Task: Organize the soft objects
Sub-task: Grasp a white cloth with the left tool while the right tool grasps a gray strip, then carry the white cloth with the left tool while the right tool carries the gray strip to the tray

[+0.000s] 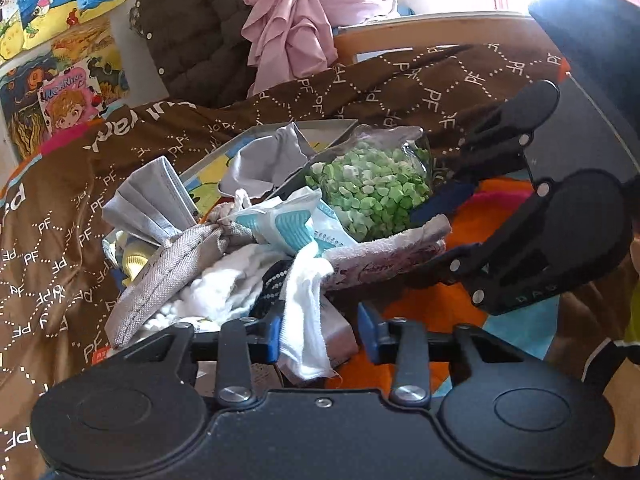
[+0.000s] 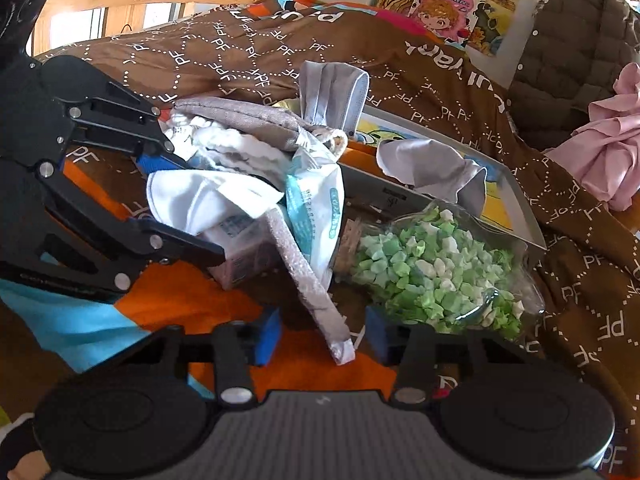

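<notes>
A heap of soft things lies on the bed: a white cloth (image 1: 308, 300), a pinkish towel (image 1: 384, 252), a grey woven pouch (image 1: 168, 268), a teal-and-white wipes pack (image 1: 288, 224) and grey face masks (image 1: 148, 196). My left gripper (image 1: 323, 336) is open, its blue pads on either side of the hanging white cloth (image 2: 192, 196). My right gripper (image 2: 324, 336) is open too, and the towel's end (image 2: 340, 340) lies between its pads. Seen from the right wrist, the left gripper (image 2: 188, 210) straddles the cloth.
A glass jar of green paper stars (image 2: 436, 276) lies on its side beside the heap. Behind it sits a shallow grey tray (image 2: 516, 208) with a cartoon picture. A brown patterned duvet (image 1: 60, 240), a quilted jacket (image 1: 188, 28) and a pink garment (image 1: 292, 20) surround them.
</notes>
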Tool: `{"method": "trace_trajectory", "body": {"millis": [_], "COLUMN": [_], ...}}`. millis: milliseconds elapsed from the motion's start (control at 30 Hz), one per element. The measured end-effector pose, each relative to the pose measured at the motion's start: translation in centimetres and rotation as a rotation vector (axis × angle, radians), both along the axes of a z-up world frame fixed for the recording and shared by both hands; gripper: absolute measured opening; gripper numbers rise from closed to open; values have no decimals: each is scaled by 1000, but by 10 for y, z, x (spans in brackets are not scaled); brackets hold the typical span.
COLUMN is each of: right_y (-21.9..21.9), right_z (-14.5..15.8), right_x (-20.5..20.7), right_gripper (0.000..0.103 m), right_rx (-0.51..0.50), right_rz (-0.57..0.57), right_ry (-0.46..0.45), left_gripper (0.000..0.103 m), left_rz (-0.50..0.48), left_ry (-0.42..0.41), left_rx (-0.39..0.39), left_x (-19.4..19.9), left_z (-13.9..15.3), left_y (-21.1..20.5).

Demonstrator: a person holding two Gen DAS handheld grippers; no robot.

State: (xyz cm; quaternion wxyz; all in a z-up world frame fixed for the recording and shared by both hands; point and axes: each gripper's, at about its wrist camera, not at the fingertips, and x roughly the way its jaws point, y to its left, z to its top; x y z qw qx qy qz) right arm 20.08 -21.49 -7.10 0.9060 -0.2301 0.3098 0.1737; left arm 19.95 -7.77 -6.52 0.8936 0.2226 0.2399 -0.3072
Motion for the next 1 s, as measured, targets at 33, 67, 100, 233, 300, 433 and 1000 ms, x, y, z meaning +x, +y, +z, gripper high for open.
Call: {"method": "trace_trajectory", "body": {"millis": [33,67,100,233,300,433,1000], "right_y": [0,0,1,2,1,1,0], "right_z": [-1,-1,-2,-2,-1,0,43], "right_x": [0,1,1,0,0,-3,-61], "right_gripper": [44,37,34,25,24,21,15], "right_rx": [-2,-4,-5,-10,2,0,-59], "right_rz": [-2,-5,-7,-11,-9,-13,-131], "right_ry": [1,4,8,19,22,17,-159], "left_gripper": [34,30,26,20,13,5,4], "left_rz": [14,33,48,91,104,118,149], "left_ry": [3,11,21,58,76,98,7], "left_rx": [-8,-17,-24,-56,-71,-93,-230], "left_x": [1,3,5,10,12,13,-29], "left_z": [1,1,2,3,4,7,52], "left_y": [0,1,2,7,8,11,26]}}
